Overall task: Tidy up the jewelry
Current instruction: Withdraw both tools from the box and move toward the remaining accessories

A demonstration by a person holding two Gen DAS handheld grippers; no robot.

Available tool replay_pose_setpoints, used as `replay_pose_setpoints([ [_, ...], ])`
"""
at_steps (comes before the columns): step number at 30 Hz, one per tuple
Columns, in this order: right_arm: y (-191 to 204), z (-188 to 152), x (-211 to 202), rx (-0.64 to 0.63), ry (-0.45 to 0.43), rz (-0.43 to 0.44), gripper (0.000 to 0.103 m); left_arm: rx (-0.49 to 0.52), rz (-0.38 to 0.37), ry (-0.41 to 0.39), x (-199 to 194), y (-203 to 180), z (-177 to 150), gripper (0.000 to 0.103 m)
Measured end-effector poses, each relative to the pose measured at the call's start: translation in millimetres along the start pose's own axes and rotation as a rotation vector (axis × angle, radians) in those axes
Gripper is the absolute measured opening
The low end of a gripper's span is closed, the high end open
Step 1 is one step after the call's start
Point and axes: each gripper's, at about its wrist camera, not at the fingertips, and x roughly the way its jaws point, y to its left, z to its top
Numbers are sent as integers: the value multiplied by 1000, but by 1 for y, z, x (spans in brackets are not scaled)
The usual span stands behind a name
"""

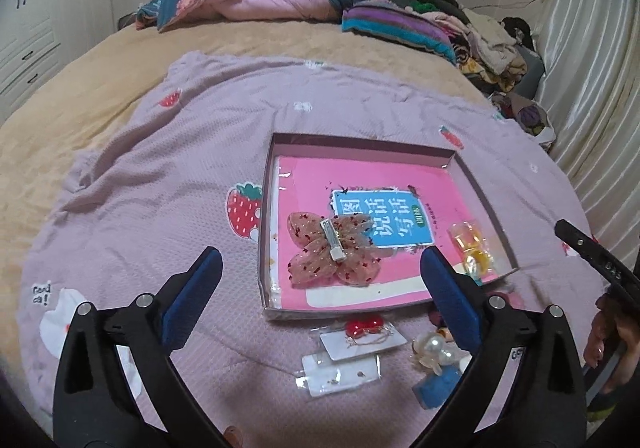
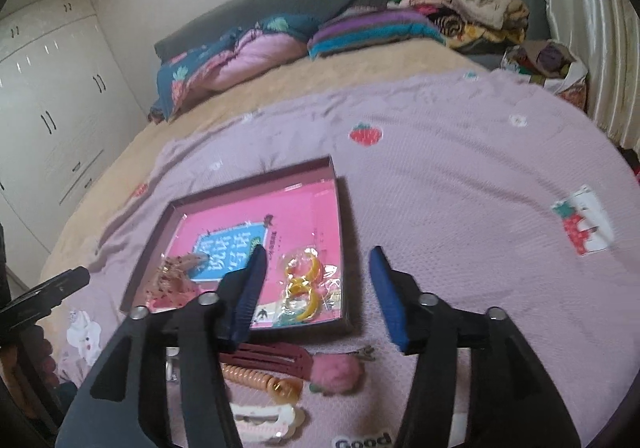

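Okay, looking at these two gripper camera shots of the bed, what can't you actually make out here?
- Blue item, left wrist view: half hidden behind the left gripper's fingers, so unidentifiable.
- Butterfly hair clip, right wrist view: motion-blurred.
- White hair clip, right wrist view: partly covered by the right gripper's fingers.
- Small pieces on the clear-bagged cards, left wrist view: too small to tell.
- "Good" print: cut by the bottom edge.

The bedspread [image 1: 168, 168] is lilac, dotted with red strawberries and white flowers. The shallow box [image 1: 486, 204] has mauve walls; the book [image 1: 360, 184] inside is hot pink with a blue label bearing white characters. The butterfly hair clip [image 1: 334, 252] is sheer peach-pink with red flecks. The rings [image 2: 306, 282] are yellow and clear. Both grippers — left [image 1: 320, 288], right [image 2: 316, 296] — are black with blue pads.
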Motion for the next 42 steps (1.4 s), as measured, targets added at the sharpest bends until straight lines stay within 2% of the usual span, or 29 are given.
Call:
replay_pose_setpoints([
  [1, 1, 0, -8, -2, -14, -2, 61, -3, -3, -7, -4, 0, 0, 93],
  [3, 2, 1, -20, 0, -36, -8, 76, -3, -8, -22, -12, -1, 1, 93],
  [5, 2, 1, -34, 5, -67, -19, 79, -1, -14, -39, -21, -1, 1, 93],
  [21, 26, -11, -98, -45, -132, -3, 83, -13, -48, -103, -67, 5, -19, 93],
  [42, 46, -61, -112, -129, -79, -33, 83, 34, -82, -92, -87, 5, -63, 93],
])
